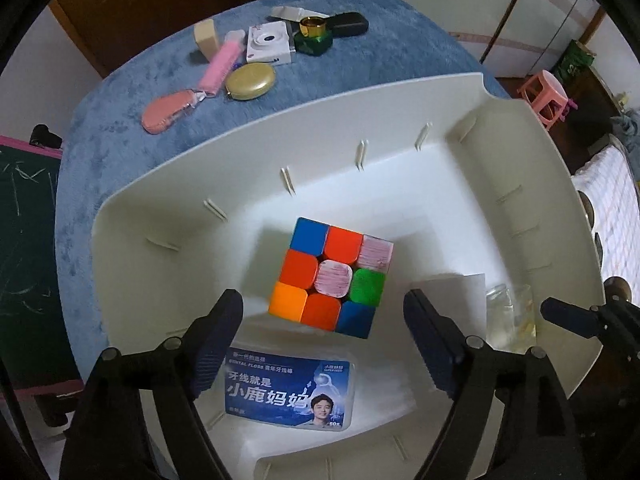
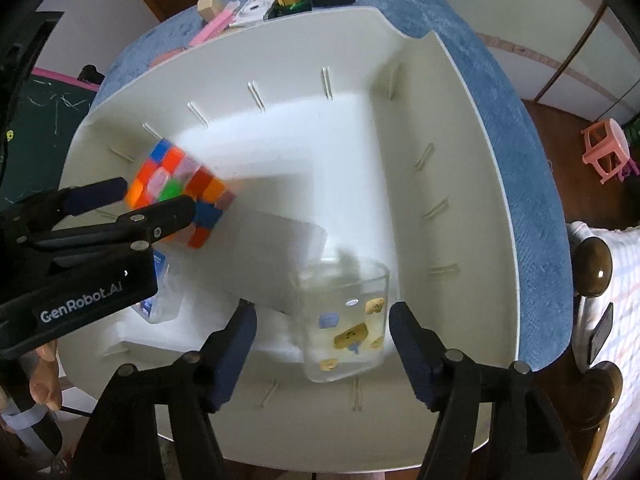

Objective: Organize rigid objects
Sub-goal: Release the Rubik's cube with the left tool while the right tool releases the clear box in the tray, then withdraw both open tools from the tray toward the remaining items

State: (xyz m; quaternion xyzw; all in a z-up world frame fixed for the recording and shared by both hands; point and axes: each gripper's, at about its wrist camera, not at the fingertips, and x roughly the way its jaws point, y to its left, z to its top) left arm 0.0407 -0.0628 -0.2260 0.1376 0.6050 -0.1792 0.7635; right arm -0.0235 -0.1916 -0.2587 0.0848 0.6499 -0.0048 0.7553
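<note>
The sorting looks partly done. Inside the white bin point(image 1: 520, 128) on the blue table point(image 1: 120, 128) lie a puzzle cube point(image 1: 332, 276), a floss box point(image 1: 288, 390) and a clear box of small bits point(image 2: 348, 324). A pink pen point(image 1: 222, 68), gold tin point(image 1: 250, 80), toy camera point(image 1: 268, 44) and green bottle point(image 1: 314, 36) wait near the table's far edge. The left tool point(image 1: 324, 320) is spread wide over the cube, touching nothing. The right tool point(image 2: 322, 328) stands apart around the clear box, pads off it.
</note>
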